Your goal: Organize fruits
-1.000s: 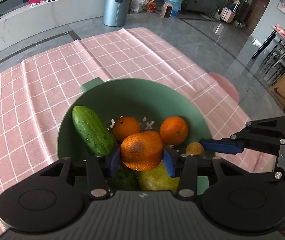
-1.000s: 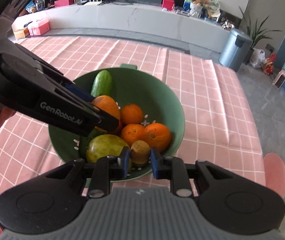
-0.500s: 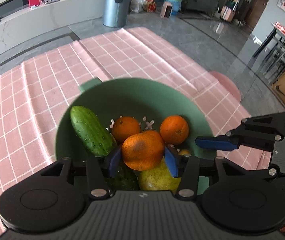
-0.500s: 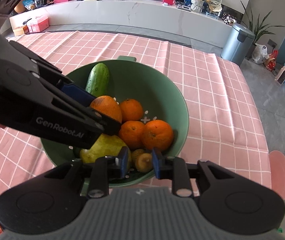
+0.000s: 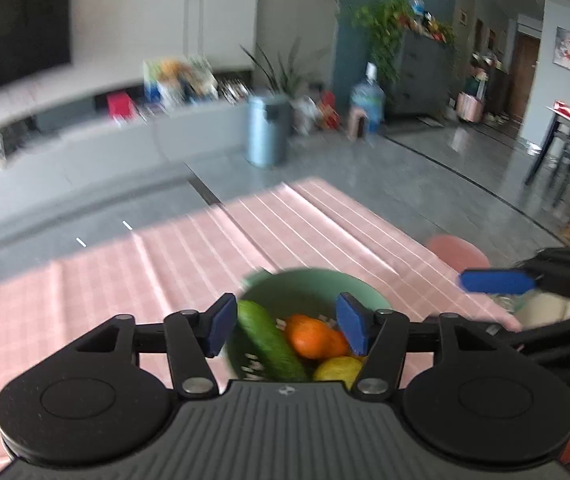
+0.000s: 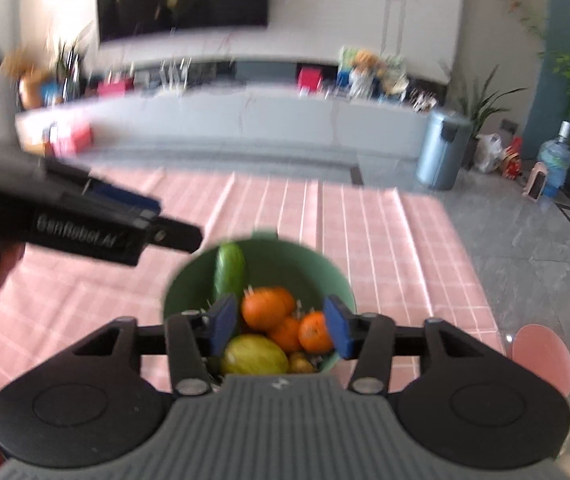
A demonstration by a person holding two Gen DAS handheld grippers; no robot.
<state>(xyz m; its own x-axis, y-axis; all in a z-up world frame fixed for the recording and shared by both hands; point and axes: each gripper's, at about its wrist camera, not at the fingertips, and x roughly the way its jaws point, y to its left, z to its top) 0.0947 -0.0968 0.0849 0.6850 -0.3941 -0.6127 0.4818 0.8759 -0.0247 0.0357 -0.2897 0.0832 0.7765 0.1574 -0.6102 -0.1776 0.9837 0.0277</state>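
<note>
With both claws spread and empty above green colander (image 6: 337,280) on pink-checked tabletop (image 6: 385,232): left claw (image 5: 287,326), right claw (image 6: 281,326) hold nothing; cucumber (image 6: 229,270), oranges (image 6: 265,308), yellow-green mango (image 6: 255,354) piled inside, likely gathered there as sorted load

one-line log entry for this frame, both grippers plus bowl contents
left gripper: open, empty | right gripper: open, empty | green bowl: cucumber, oranges, yellow-green fruit inside | pink checked cloth under bowl
</note>
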